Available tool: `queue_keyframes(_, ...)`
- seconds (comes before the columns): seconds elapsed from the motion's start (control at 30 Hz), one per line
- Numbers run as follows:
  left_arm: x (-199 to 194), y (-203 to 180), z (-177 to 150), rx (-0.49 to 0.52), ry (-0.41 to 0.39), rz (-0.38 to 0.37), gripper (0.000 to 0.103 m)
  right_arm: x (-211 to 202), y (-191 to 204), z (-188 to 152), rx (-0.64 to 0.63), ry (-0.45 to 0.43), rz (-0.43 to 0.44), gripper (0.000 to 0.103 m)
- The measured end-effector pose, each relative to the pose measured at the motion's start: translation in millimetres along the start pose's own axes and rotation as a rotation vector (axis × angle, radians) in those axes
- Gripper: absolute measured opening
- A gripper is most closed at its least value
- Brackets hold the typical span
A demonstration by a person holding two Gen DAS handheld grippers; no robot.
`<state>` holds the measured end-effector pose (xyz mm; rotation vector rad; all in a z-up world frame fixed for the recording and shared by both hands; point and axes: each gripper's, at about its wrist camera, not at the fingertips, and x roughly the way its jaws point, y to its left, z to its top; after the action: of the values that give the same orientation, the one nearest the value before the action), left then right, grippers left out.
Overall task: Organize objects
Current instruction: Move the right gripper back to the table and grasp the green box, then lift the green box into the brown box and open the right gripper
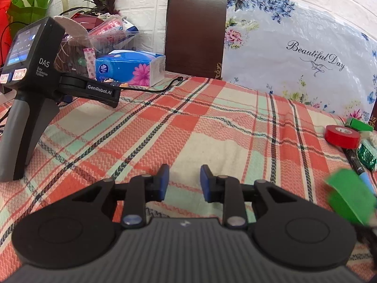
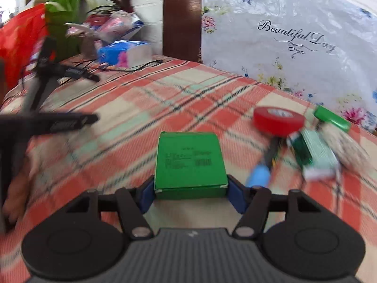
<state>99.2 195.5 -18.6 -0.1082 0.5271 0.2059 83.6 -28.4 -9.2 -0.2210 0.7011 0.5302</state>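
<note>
The right gripper clamps a green box just above the plaid cloth; the left gripper stands partly open, empty; red tape and other clutter wait at far right, so sorting looks barely begun.

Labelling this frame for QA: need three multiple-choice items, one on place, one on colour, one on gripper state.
1. Where does the roll of tape lie?
A. on the checked cloth
B. on the chair
C. in the left gripper

2. What colour is the box between the right gripper's fingers?
A. red
B. green
C. blue

3. How is the left gripper?
A. shut on the tape
B. shut on a pen
C. open, nothing between its fingers

Answers: 1 A, it rests flat on the cloth; 2 B, its top and sides are green; 3 C, only cloth shows in the gap.
</note>
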Motion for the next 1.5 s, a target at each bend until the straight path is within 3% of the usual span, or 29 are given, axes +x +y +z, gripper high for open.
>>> queue_keyframes(0.13,-2.3,-21.1,-0.7,0.117,0.019,0.036,0.04,-56.2,-15.2,-43.4,0.036,-0.014,-0.043,0.062)
queue_keyframes(0.27,-18.9,-53.8,-8.9,0.214,0.032,0.053,0.039,-101.8,-51.9,-84.2,0.166,-0.043,-0.173,0.062)
queue_keyframes(0.37,-35.0,-79.6,-12.0,0.198,0.082,-0.044,0.039,-122.4,-78.0,-101.6,0.267,-0.047,-0.271,0.062)
queue_keyframes(0.5,-63.8,-143.4,-19.2,0.287,0.145,-0.244,0.04,-141.5,-102.3,-119.9,0.334,-0.049,-0.35,0.063)
queue_keyframes(0.6,-85.7,-186.3,-26.2,0.334,0.193,-0.372,0.04,-146.4,-116.3,-129.9,0.405,-0.065,-0.333,0.063)
queue_keyframes(0.73,-90.0,-222.4,-35.0,0.314,0.322,-0.498,0.04,-142.6,-112.1,-131.4,0.38,-0.074,-0.335,0.071)
queue_keyframes(0.77,-88.1,-226.6,-37.5,0.306,0.346,-0.506,0.04,-141.2,-110.6,-131.3,0.369,-0.073,-0.342,0.071)
queue_keyframes(0.97,-90.8,-230.9,-48.7,0.336,0.31,-0.48,0.041,-141.2,-112.1,-133.3,0.377,-0.082,-0.326,0.073)
queue_keyframes(1.17,-86.9,-229.8,-35.2,0.281,0.383,-0.482,0.041,-140.1,-112.9,-134.0,0.378,-0.085,-0.313,0.075)
queue_keyframes(1.3,-86.6,-236.3,-28.2,0.2,0.503,-0.603,0.041,-141.3,-112.1,-133.4,0.383,-0.082,-0.311,0.076)
queue_keyframes(1.5,-91.1,-271.4,-36.1,0.211,0.588,-0.709,0.04,-145.5,-109.9,-134.2,0.372,-0.068,-0.325,0.076)
